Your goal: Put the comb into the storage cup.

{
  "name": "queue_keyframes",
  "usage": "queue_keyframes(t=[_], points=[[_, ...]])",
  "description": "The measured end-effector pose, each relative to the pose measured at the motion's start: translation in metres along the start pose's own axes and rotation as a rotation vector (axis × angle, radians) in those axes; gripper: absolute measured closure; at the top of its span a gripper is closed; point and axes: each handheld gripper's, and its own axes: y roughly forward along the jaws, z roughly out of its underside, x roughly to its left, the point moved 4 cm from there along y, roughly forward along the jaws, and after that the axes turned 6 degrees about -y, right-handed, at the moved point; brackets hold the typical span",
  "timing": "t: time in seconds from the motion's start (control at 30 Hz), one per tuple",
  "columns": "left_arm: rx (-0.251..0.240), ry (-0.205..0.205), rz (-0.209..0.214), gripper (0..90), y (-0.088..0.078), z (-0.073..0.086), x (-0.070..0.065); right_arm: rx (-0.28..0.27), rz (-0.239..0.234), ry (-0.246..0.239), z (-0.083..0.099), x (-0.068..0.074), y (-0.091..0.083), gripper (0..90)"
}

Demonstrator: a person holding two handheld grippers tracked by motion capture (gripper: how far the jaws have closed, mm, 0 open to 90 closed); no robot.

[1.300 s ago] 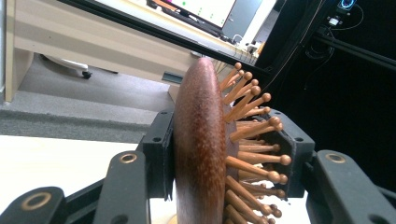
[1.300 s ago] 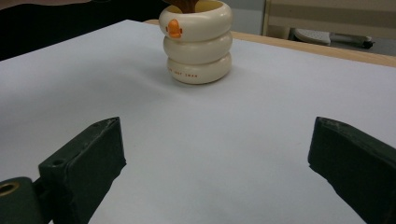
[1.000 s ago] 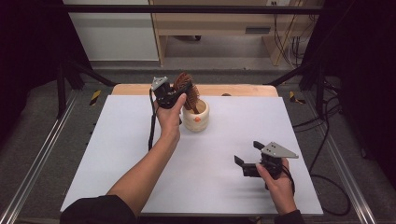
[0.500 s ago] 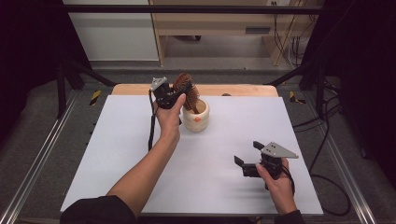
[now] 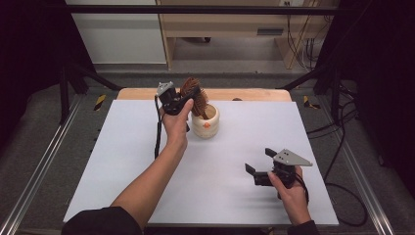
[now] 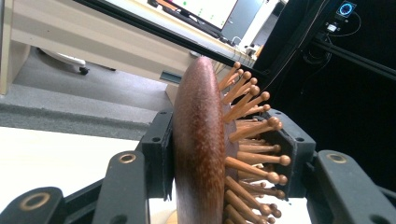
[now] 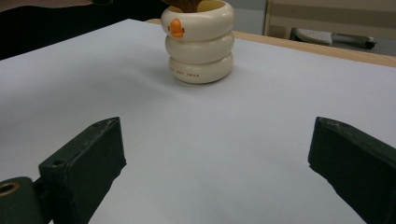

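Wood makes up the hairbrush (image 6: 198, 149): a dark reddish-brown oval head with a smooth, speckled back, and paler round-tipped wooden pins standing out from its other face. The left gripper (image 5: 182, 100) holds it, its black fingers (image 6: 156, 154) clamped on the brush head, one against the smooth back and one among the pins. In the high view the brush (image 5: 193, 93) sits above the rim of a cream cup (image 5: 205, 121), near the far edge of the worktop (image 5: 122, 161). The cup is glossy, shaped like three stacked rounded rings, with a small orange mark on the top ring and tiny lettering on the bottom one (image 7: 197, 44).

The worktop is a matt white sheet over a board whose pale wooden edge shows at the back. A metal frame surrounds it, grey floor lies beyond, and a light wooden desk with cables stands behind.

The right gripper (image 5: 262, 169) rests low over the near right part of the worktop, well apart from the cup, its fingers (image 7: 84, 165) spread wide with nothing between them.

The left gripper view gives the grain and pins close up, plus a lit screen on the desk. The right gripper view gives the cup's side from worktop level.
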Motion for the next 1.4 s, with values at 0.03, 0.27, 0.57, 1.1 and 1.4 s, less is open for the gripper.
queue_keyframes(t=[0.03,0.27,0.57,1.1,1.4], points=[[0.000,-0.002,0.001,49.0,-0.0003,-0.0001,0.0004,-0.001,-0.001,-0.003,0.0000,0.0000,0.0003,4.0],[0.002,-0.010,0.003,48.7,-0.0018,-0.0003,0.0029,0.000,-0.002,-0.005,-0.0001,0.0008,0.0007,4.0],[0.000,-0.037,0.000,48.2,-0.0031,-0.0003,0.0077,0.004,-0.004,-0.004,0.0003,0.0015,0.0012,4.0],[0.010,-0.044,-0.013,46.9,-0.0051,-0.0013,0.0087,0.001,-0.008,-0.003,0.0006,0.0037,0.0015,4.0],[0.007,-0.043,-0.026,45.7,-0.0043,-0.0005,0.0088,-0.005,-0.004,-0.003,-0.0003,0.0023,-0.0002,4.0]])
